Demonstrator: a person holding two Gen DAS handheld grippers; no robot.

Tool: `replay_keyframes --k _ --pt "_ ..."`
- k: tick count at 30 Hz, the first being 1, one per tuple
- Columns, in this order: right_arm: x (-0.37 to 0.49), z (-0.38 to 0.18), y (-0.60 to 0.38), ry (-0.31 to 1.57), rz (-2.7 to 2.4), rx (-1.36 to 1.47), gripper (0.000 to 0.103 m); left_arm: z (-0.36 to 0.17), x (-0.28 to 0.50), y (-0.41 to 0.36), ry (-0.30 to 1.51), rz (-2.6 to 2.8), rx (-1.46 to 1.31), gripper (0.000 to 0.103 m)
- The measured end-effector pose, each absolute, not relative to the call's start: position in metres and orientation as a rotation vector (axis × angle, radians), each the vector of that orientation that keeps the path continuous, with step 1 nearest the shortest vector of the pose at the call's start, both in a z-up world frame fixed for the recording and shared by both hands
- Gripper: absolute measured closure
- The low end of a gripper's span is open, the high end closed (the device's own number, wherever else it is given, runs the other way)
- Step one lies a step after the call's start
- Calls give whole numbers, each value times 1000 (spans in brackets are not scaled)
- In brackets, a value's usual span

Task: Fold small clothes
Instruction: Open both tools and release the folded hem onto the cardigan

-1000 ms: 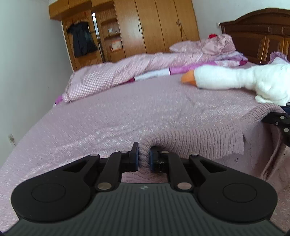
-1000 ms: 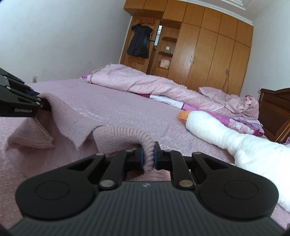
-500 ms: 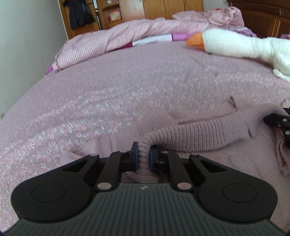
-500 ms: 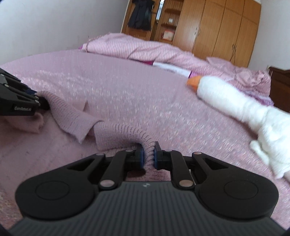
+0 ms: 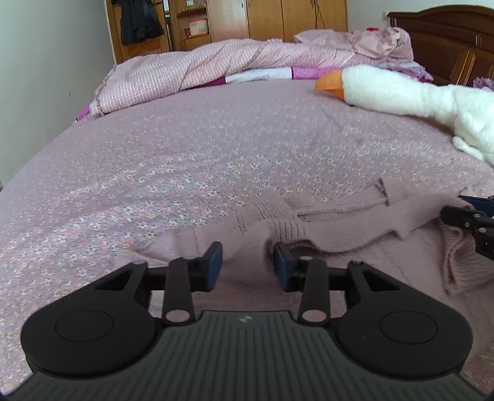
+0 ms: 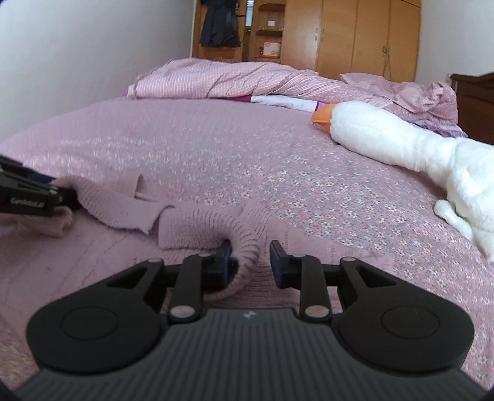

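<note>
A small mauve knitted garment (image 5: 345, 228) lies folded over on the pink floral bedspread (image 5: 185, 160). My left gripper (image 5: 248, 265) is open, its jaws apart on either side of a loose fold of the knit. My right gripper (image 6: 250, 259) is open too; a ribbed fold of the garment (image 6: 197, 225) rests against its left finger. The right gripper shows at the right edge of the left wrist view (image 5: 469, 222), and the left gripper shows at the left edge of the right wrist view (image 6: 27, 194).
A white plush goose (image 5: 416, 95) with an orange beak lies on the bed to the right (image 6: 401, 145). A bunched pink quilt (image 5: 216, 68) runs along the far side. Wooden wardrobes (image 6: 355, 34) stand behind, a dark headboard (image 5: 447, 27) at right.
Both grippers lowered the garment onto the bed and opened, letting go of the knit. The lifted edge now lies flat, folded over.
</note>
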State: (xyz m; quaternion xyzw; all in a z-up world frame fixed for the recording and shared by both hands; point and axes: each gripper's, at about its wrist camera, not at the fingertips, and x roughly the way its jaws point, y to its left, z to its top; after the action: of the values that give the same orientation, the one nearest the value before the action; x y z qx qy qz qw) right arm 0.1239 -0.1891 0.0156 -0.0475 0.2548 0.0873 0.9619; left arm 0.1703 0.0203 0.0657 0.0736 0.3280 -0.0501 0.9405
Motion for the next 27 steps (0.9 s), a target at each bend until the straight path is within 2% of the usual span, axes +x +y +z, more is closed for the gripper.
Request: replay_keyframes --k 2,6,10,12,17,27 --pt "118 21 -193 509 174 -65 74 72 160 23 654 -104 138 47" --pt "104 30 -200 483 167 -41 73 83 141 31 645 -113 113 45" --pt "89 39 -206 460 158 -33 61 89 126 36 636 -114 108 41" --pt "82 42 -210 454 148 -23 61 89 121 37 636 -116 120 36" --pt "71 44 -218 473 168 -10 61 83 111 36 641 -119 189 34" --pt "53 34 -196 518 301 -159 59 64 108 36 674 -145 281 34"
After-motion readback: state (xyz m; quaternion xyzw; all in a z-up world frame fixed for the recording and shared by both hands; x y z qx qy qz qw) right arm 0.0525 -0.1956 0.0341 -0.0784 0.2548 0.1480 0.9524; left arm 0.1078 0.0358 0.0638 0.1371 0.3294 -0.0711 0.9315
